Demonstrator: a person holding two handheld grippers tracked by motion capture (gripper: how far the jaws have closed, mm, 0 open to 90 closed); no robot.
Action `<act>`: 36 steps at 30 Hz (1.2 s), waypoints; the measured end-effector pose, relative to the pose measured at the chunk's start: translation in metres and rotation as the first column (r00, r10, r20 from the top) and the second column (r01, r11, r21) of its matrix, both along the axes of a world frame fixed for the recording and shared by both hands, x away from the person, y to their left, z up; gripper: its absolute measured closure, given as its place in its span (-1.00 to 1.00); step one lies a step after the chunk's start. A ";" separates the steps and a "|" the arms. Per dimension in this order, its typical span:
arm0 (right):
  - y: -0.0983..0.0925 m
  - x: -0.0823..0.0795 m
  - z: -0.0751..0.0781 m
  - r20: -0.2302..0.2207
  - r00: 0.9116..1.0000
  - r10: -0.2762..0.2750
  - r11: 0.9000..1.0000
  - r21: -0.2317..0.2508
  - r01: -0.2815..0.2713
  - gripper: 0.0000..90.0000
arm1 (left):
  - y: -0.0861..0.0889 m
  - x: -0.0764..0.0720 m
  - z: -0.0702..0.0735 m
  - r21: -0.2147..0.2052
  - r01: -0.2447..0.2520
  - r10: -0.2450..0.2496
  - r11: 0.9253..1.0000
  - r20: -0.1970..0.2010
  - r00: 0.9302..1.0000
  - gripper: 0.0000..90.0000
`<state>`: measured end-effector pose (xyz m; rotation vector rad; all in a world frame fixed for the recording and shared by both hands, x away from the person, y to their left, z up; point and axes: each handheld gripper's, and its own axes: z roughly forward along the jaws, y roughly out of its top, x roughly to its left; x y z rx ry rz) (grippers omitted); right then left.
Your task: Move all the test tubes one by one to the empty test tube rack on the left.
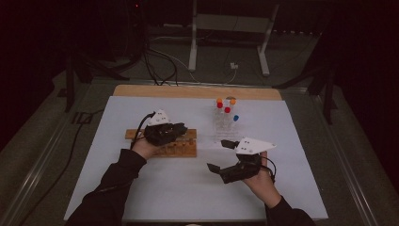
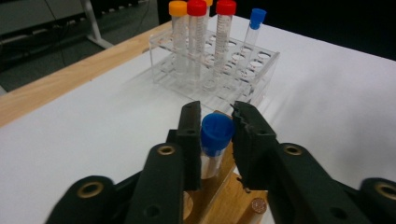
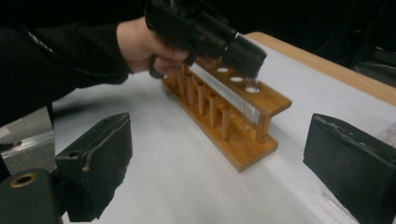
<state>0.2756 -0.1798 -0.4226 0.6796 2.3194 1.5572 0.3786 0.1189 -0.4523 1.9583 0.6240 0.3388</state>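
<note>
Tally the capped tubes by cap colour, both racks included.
Orange-capped tubes: 2
Red-capped tubes: 2
Blue-capped tubes: 2, one in the clear rack, one between the left gripper's jaws
Total: 6

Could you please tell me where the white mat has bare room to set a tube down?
The white mat is bare left of the wooden rack, between it and the near edge, and right of the clear rack. It is crowded between the racks, around the left gripper and right gripper.
</note>
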 end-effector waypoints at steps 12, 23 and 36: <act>-0.029 0.020 0.022 0.041 0.993 -0.110 0.993 0.046 0.108 -1.00 | 0.013 -0.018 0.022 -0.050 0.020 -0.019 0.999 0.007 1.000 -0.45; -0.045 0.049 0.020 0.047 0.977 -0.210 0.978 0.026 0.209 -1.00 | 0.031 -0.047 0.029 -0.090 0.086 -0.088 0.992 -0.016 0.996 -0.94; -0.060 0.087 0.006 -0.026 0.942 -0.334 0.942 0.011 0.335 -1.00 | 0.036 -0.078 0.016 -0.106 0.116 -0.121 0.988 -0.035 0.992 -0.96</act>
